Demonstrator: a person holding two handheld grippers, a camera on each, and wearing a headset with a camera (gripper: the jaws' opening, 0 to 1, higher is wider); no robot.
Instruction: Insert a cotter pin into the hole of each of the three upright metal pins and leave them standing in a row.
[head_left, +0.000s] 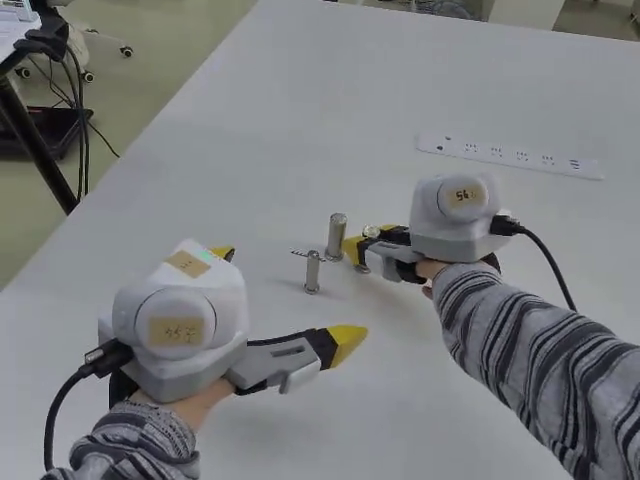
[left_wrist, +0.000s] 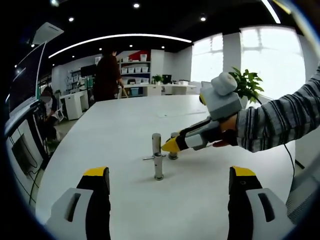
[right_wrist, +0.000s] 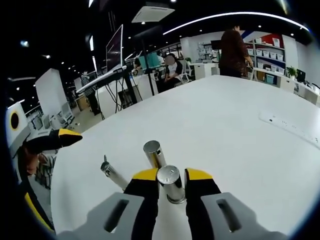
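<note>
**Right tongs**: clamped on one upright metal pin, the held pin, whose base stood on the tabletop.

**Rear pin**: upright and free, just beside the right tongs' yellow tips.

**Front pin**: upright, near the other two, with a cotter pin sticking sideways from its upper end.

**Left tongs**: jaws wide apart and holding nothing. They pointed toward the front pin and sat well short of it.

**Surface:** white tabletop, with a white power strip lying on its far side.

**Room:** open office with ceiling lights, shelves, a standing person and a plant.

**By view:** the right gripper view gave the clamp up close. The left gripper view showed all three pins clustered, with the right tongs entering from the right. The head view added striped sleeves.
</note>
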